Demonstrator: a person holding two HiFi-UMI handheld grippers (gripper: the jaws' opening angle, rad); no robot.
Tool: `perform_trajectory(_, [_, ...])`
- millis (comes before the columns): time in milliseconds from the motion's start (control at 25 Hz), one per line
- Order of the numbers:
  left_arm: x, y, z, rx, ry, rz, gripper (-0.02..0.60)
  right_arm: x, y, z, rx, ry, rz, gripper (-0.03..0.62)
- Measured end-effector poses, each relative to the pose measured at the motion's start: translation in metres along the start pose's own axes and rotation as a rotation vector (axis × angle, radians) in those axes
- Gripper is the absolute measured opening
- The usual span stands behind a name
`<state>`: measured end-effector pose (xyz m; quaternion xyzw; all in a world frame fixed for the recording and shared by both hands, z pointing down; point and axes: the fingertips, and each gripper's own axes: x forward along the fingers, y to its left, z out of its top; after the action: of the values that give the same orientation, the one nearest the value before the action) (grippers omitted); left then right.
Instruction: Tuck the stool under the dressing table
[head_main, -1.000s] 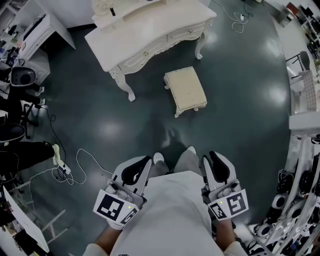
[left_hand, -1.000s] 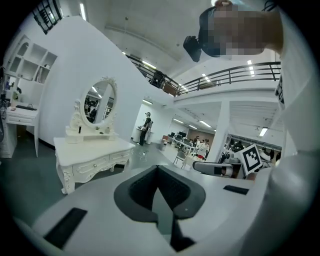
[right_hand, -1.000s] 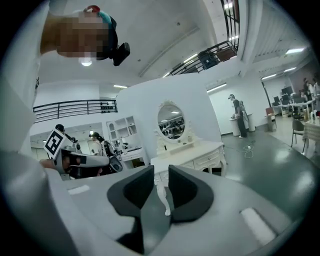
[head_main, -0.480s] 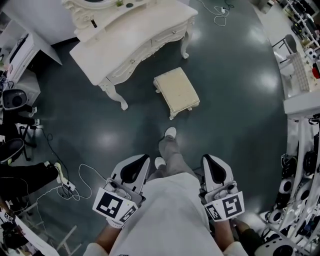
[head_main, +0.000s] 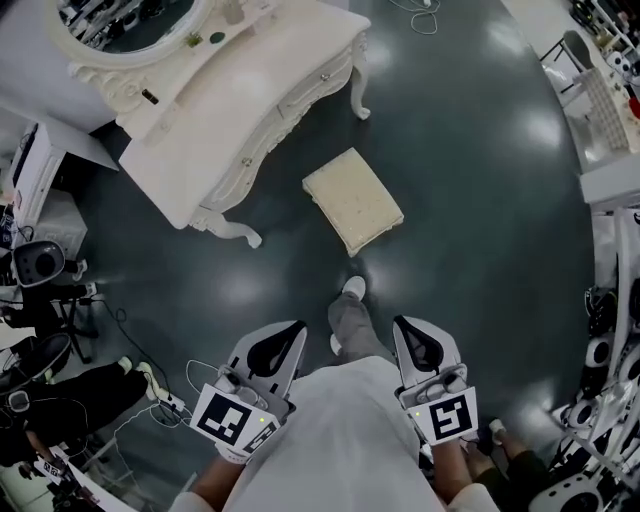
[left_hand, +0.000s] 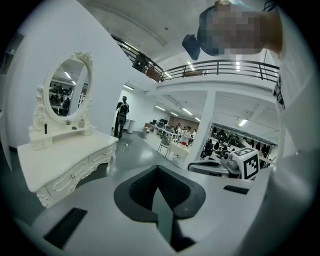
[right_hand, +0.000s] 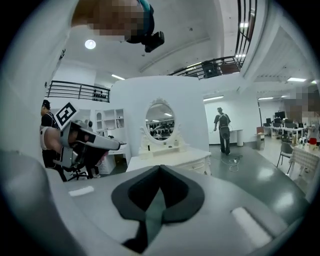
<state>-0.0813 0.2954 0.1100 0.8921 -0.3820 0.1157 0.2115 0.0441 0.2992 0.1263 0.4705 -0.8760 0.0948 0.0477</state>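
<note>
Dark, glossy floor (head_main: 480, 200) filled most of the head view. On it the cream stool (head_main: 353, 200) was seen standing out in the open, near the front of the white dressing table (head_main: 230, 110) but not under it, its cushioned top turned at an angle to the table's drawer front. The stool was set well ahead of both grippers, between the table and the person's forward shoe (head_main: 353, 288), and was touched by neither. The left gripper (head_main: 282, 338) and the right gripper (head_main: 412, 338) were held low and close to the person's body, one at each side, both pointed toward the stool and table. In the left gripper view the jaws were seen brought together at their tips with nothing between them. In the right gripper view the jaws, which had just been closing, were likewise found pressed together and empty. The dressing table's oval mirror (head_main: 130, 25) was shown in both gripper views. Print was made out only on the marker cubes (head_main: 233, 420), where black-and-white square patterns were carried; nothing on them could be read as words.
</note>
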Motion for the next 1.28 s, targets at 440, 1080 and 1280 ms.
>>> perform_trajectory(440, [0.074, 0.039, 0.069, 0.069, -0.003, -0.006, 0.008, 0.053, -0.08, 0.016, 0.079, -0.002, -0.03, 0.009])
perform_trajectory(1080, [0.15, 0.016, 0.098, 0.158, 0.089, -0.161, 0.008, 0.052, -0.143, 0.014, 0.217, -0.05, -0.214, 0.008])
perform_trajectory(1280, [0.164, 0.028, 0.087, 0.147, 0.123, -0.184, 0.008, 0.057, -0.152, -0.002, 0.313, -0.055, -0.248, 0.008])
